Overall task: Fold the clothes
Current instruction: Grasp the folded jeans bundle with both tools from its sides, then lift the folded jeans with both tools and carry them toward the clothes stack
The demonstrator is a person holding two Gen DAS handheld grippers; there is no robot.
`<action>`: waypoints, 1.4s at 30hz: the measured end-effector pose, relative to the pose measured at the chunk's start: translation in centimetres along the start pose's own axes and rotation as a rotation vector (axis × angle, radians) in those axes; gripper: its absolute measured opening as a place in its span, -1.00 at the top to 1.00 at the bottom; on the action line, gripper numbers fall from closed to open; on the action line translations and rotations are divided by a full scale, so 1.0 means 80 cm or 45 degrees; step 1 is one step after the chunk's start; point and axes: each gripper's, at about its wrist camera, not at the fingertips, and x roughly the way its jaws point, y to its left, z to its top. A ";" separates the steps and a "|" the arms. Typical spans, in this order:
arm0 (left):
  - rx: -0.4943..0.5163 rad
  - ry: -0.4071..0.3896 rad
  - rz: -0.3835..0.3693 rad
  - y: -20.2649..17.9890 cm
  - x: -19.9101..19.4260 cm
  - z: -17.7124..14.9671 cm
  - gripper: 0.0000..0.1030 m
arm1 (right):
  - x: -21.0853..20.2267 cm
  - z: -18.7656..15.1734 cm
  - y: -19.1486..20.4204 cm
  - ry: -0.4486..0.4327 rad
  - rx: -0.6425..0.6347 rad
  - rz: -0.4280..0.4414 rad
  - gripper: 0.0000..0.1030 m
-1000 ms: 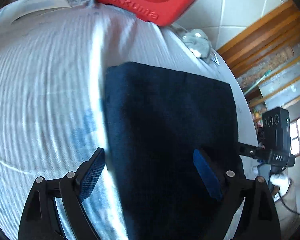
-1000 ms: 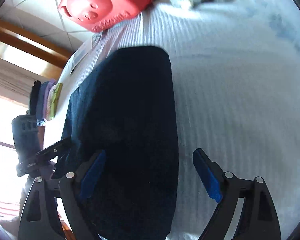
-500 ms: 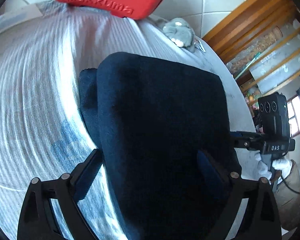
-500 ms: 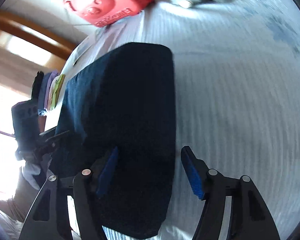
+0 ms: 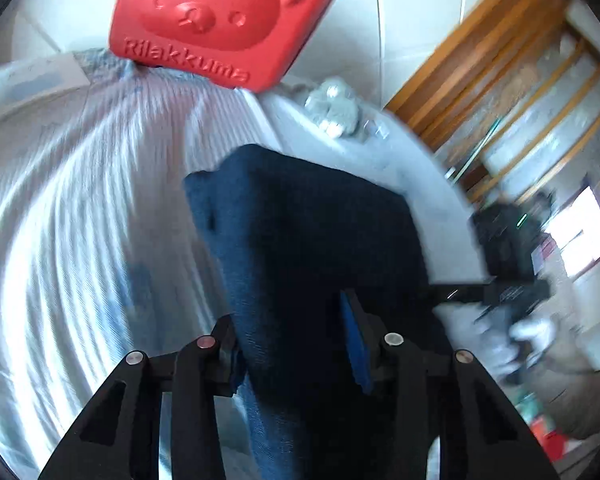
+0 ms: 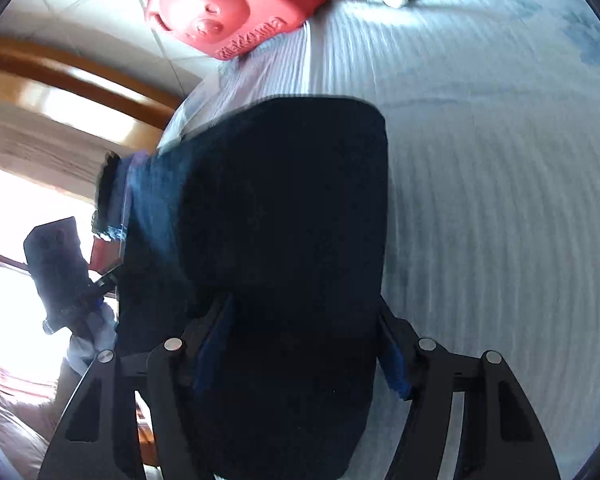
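Nearest the left wrist camera, the left claw is closing on the folded navy garment: the cloth runs between the two pads, and its near edge looks raised off the bed, which suggests a pinch meant to lift that side. In the right wrist view the right claw straddles the opposite near edge of the same navy garment, one blue pad on each side of the thick fold; whether the pads actually press the cloth cannot be told, since the dark fabric hides the contact. Taking both near corners at once would keep the bundle flat and square as it is turned over or carried, so the layers do not slide apart. The garment lies on the striped sheet, its far edge still resting there. Beyond it, a grey soft toy sits near the head of the bed, and a red bear-faced case leans against the tiled wall, both well apart from the work.
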 end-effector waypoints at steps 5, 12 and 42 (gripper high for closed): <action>-0.059 0.069 0.066 0.018 0.020 0.004 -0.36 | 0.010 0.003 0.016 -0.026 -0.085 -0.035 -0.42; -0.122 0.091 -0.062 0.029 0.036 0.002 -0.51 | 0.005 0.000 0.013 -0.023 -0.096 -0.033 -0.41; 0.249 -0.200 0.088 -0.053 -0.133 -0.017 0.15 | -0.056 -0.045 0.150 -0.203 -0.121 0.027 -0.06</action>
